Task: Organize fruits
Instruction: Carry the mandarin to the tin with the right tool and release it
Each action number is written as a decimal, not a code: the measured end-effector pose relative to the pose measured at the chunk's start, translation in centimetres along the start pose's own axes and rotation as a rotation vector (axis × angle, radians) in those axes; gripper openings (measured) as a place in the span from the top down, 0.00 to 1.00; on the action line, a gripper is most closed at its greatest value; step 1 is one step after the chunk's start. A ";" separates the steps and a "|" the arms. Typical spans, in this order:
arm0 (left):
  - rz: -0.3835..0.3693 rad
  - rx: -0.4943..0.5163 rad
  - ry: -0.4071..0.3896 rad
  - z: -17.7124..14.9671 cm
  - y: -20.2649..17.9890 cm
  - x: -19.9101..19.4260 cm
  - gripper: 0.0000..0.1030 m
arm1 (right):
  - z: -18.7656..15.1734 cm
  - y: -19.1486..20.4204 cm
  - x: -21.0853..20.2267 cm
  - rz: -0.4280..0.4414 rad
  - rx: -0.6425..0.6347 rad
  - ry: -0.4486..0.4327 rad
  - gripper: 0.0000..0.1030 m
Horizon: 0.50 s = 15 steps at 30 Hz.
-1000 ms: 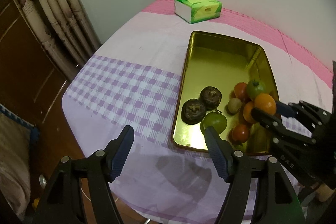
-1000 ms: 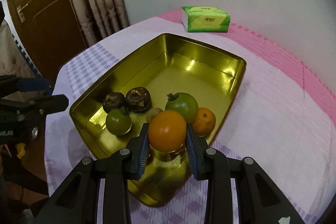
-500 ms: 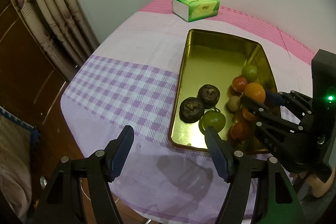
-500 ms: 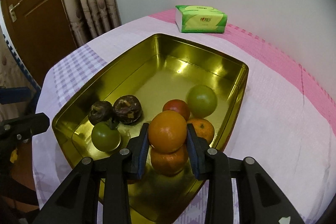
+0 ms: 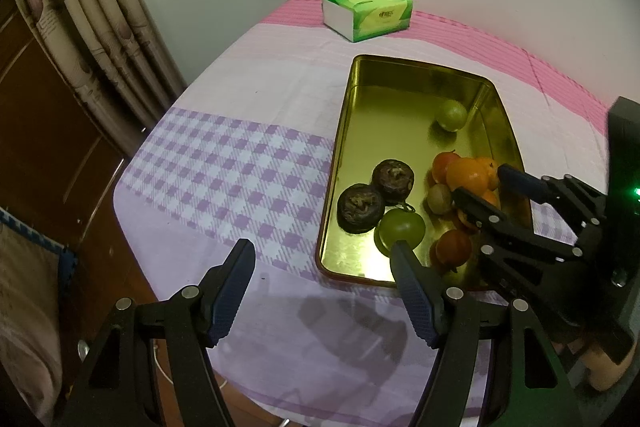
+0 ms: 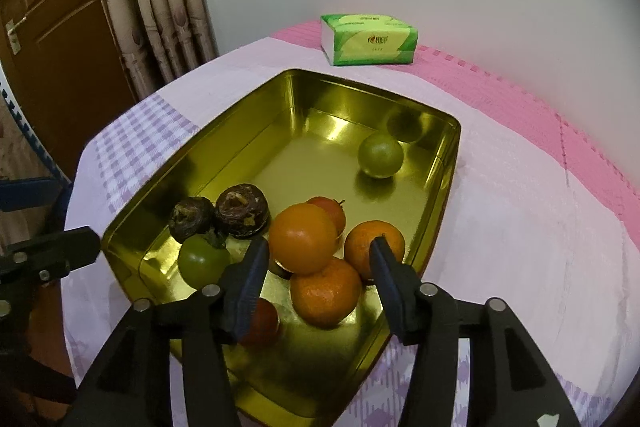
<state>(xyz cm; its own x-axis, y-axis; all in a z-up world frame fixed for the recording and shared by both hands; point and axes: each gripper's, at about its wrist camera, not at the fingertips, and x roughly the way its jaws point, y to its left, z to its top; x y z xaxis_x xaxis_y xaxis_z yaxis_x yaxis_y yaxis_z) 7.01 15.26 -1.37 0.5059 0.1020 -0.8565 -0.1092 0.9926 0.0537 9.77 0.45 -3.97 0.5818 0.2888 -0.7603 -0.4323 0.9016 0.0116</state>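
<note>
A gold metal tray (image 6: pixel 448 163) (image 5: pixel 340 163) on the table holds several fruits. My right gripper (image 6: pixel 318 261) (image 5: pixel 478 181) is open over the tray's near end. An orange (image 6: pixel 303 238) (image 5: pixel 467 174) rests between its fingers on top of two other oranges (image 6: pixel 325 293). Around them lie two dark brown fruits (image 6: pixel 241 210) (image 5: pixel 393 175), a green tomato (image 6: pixel 202 261) (image 5: pixel 401 227), red tomatoes (image 6: pixel 330 211) (image 5: pixel 453 246) and a green fruit (image 6: pixel 379 155) (image 5: pixel 451 114) alone at the far end. My left gripper (image 5: pixel 322 267) is open and empty above the tablecloth, left of the tray's near corner.
A green tissue box (image 5: pixel 366 13) (image 6: pixel 369 39) sits at the far edge near the wall. The table has a pink and purple-checked cloth (image 5: pixel 224 171). Curtains (image 5: pixel 92 27) and a wooden door (image 6: pixel 60 39) stand to the left, past the table edge.
My right gripper has opened and released the orange onto the pile. The green fruit has rolled to the tray's far end. The left gripper has held still.
</note>
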 end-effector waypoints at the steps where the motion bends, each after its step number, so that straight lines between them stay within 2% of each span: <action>1: 0.000 0.001 0.000 0.0 0.0 0.0 0.31 | 0.0 0.1 -0.4 -0.003 0.002 -0.007 0.52; 3: -0.001 0.003 -0.003 0.0 0.0 -0.1 0.31 | -0.1 0.1 -1.1 -0.009 0.012 -0.015 0.50; 7: -0.003 0.011 -0.004 -0.1 -0.2 -0.2 0.31 | -0.6 -0.1 -2.8 -0.010 0.059 -0.033 0.30; 15: -0.001 0.042 -0.015 -0.4 -1.1 -0.5 0.31 | -2.3 -0.1 -5.6 -0.085 0.102 -0.034 0.10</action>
<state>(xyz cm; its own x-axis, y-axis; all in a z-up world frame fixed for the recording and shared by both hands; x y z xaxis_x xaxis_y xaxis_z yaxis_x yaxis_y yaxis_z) 6.52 14.08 -1.24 0.5190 0.1013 -0.8487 -0.0726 0.9946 0.0743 4.94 -1.96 -1.27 0.6373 0.2196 -0.7387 -0.3095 0.9508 0.0156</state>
